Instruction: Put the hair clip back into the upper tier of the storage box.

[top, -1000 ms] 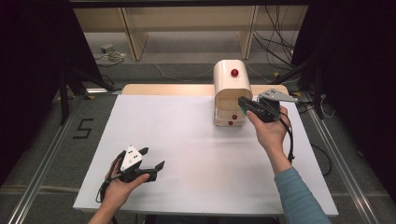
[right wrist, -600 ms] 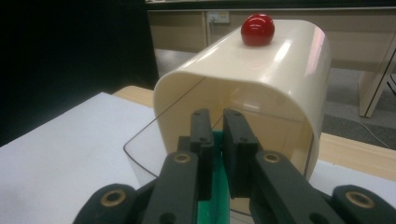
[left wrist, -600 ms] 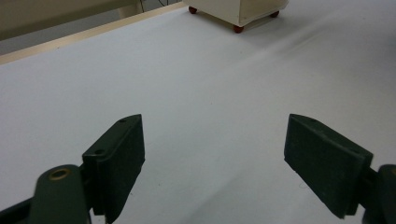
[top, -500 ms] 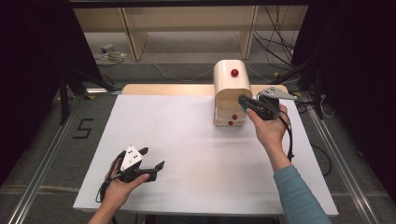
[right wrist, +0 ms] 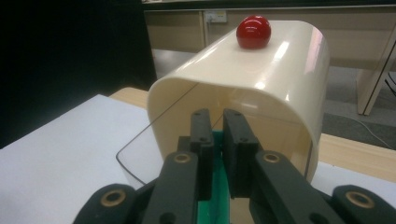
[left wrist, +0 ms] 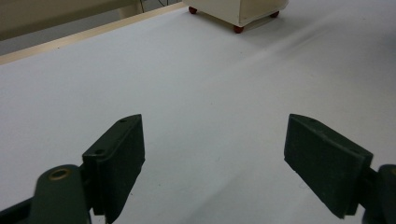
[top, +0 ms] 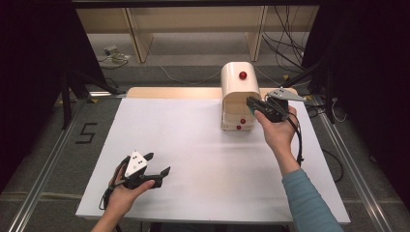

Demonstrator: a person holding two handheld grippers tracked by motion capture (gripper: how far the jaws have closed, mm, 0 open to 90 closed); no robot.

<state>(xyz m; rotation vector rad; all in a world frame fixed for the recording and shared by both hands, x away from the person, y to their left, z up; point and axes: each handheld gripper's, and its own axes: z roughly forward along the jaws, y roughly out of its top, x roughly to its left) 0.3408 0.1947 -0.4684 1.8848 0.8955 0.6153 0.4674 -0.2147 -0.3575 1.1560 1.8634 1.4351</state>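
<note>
The right gripper [top: 255, 104] has its jaws almost together, clenched on a thin green flat piece [right wrist: 215, 198] that lies edgewise between them at the mouth of the cream, round-topped plastic cabinet with a red ball knob on its roof [top: 239, 99]. In the right gripper view the cabinet's open front arches directly ahead of and above the jaw tips, with the red knob [right wrist: 253, 31] well beyond them. The green piece looks light and stiff, like a thin card or tray edge; its smooth face could slip, so a firm, square pinch close to the edge seems best. The glossy shell stands on small red feet [left wrist: 238, 29] and would probably slide or tip if pushed. The left gripper [top: 157, 167] rests with its jaws spread wide and released over the bare white tabletop [left wrist: 196, 79], far from the cabinet.
</note>
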